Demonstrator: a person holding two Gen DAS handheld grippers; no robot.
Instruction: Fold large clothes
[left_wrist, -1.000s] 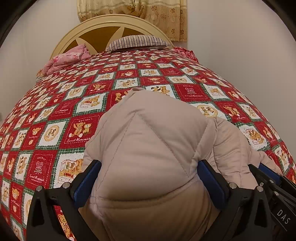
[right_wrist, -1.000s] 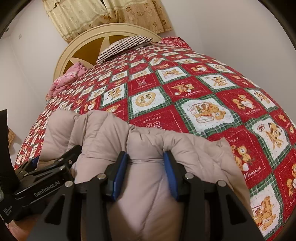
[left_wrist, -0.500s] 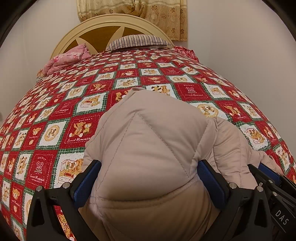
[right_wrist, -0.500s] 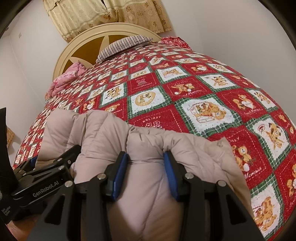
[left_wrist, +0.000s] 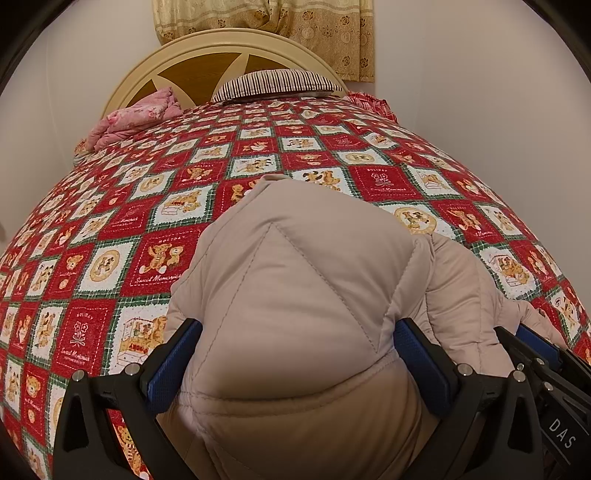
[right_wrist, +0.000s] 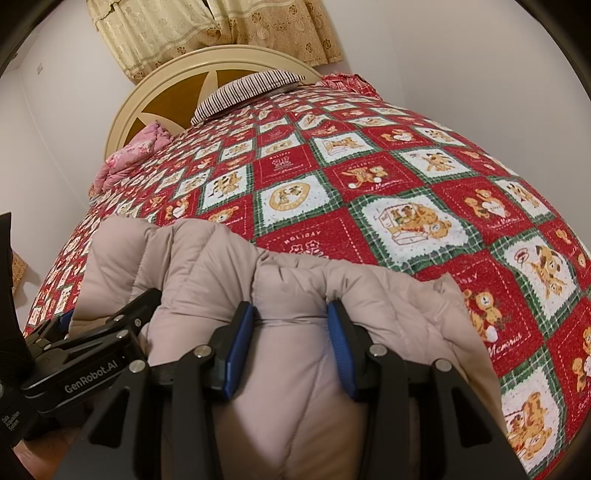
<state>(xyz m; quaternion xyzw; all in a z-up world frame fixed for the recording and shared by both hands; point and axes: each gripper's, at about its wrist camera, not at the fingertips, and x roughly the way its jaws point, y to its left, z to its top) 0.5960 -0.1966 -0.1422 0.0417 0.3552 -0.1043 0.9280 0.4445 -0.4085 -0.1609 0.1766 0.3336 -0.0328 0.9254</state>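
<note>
A puffy beige quilted jacket (left_wrist: 295, 295) lies bunched at the near end of a bed covered by a red, green and white teddy-bear quilt (left_wrist: 147, 229). The left gripper (left_wrist: 295, 354) has its blue-padded jaws spread wide, pressed against both sides of a thick fold of the jacket. The right gripper (right_wrist: 291, 332), just beside it, stands narrower and pinches another fold between its blue pads. At the far end, a striped pillow (left_wrist: 273, 83) rests against a cream headboard (left_wrist: 207, 62), with a crumpled pink blanket (left_wrist: 136, 118) to its left and gold curtains (left_wrist: 295, 22) above.
</note>
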